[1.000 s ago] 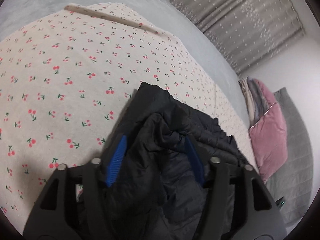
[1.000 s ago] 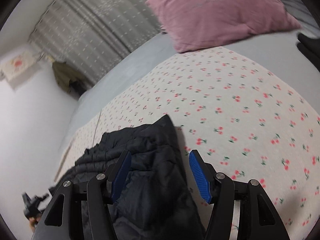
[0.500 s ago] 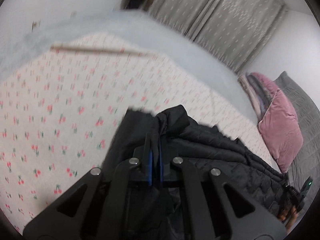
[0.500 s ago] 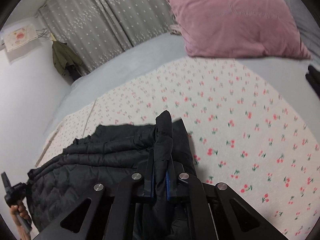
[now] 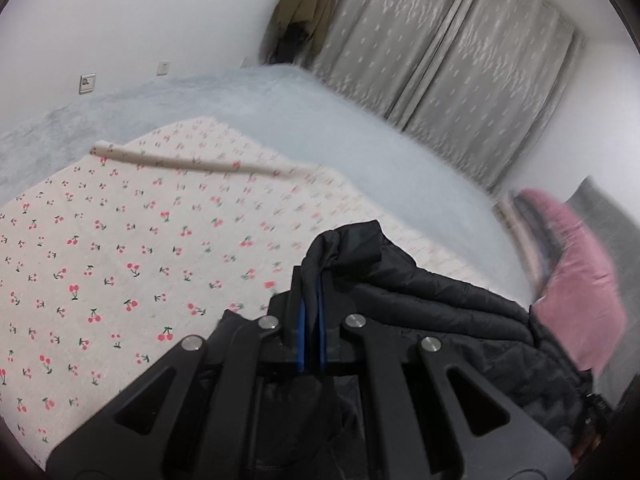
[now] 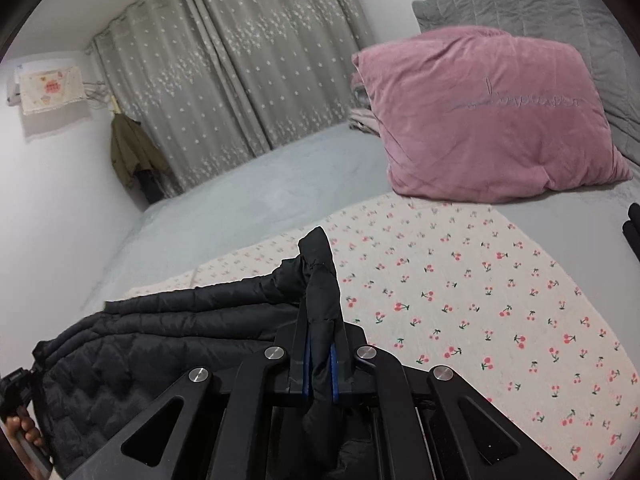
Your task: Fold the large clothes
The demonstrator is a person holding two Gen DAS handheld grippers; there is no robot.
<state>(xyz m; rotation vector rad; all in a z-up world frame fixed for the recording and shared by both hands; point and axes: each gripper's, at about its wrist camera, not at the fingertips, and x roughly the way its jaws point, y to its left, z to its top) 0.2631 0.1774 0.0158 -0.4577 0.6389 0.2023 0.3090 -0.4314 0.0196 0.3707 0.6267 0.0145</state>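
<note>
Our left claw (image 5: 311,300) and right claw (image 6: 320,344) each pinch a puffy fold of the black quilted jacket (image 6: 168,320) above the cherry-print sheet (image 6: 480,300) beside the velvety pink pillow (image 6: 480,120).

Wide bed with pale blue-grey fleece cover (image 6: 256,200). On it: cream cherry-print cotton sheet (image 6: 480,300), black quilted puffer jacket (image 6: 180,332) near left, pink velvet pillow (image 6: 488,116) far right.
</note>
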